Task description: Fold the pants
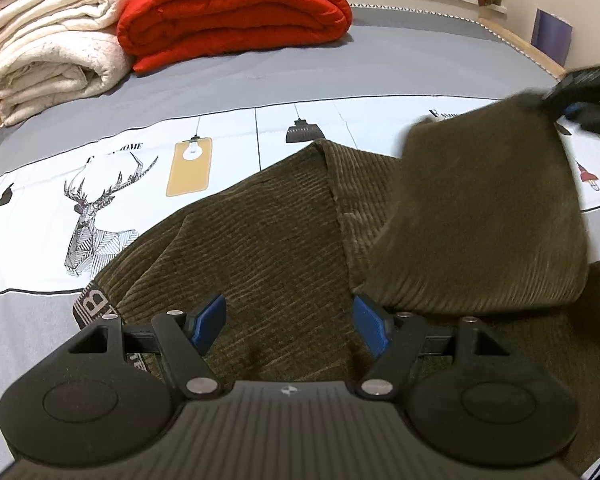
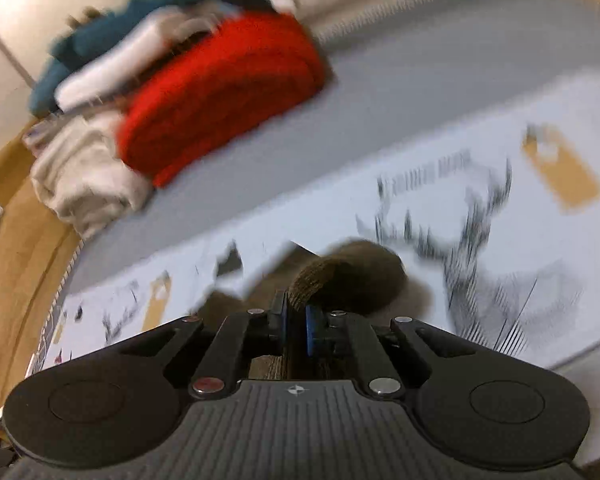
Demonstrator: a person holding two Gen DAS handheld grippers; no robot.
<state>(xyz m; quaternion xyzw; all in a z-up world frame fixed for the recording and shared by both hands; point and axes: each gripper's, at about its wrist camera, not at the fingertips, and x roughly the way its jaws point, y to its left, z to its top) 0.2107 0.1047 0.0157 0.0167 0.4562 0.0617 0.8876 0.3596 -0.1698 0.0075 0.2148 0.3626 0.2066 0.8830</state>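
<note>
Two tools work olive corduroy pants (image 1: 260, 240) spread on the printed bed sheet (image 1: 100, 152): left tool (image 1: 290, 326) hovers over them, blue pads apart; right tool (image 2: 296, 320) is clamped on a lifted fabric fold

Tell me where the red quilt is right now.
In the left wrist view the folded red quilt lies at the far side of the bed, left of centre, against the stack of white blankets, well beyond the pants.

Motion is blurring the right wrist view, smearing the sheet (image 2: 480, 216) print and far blankets (image 2: 220, 96), while the pants (image 1: 260, 248) are running off the near right edge.
</note>
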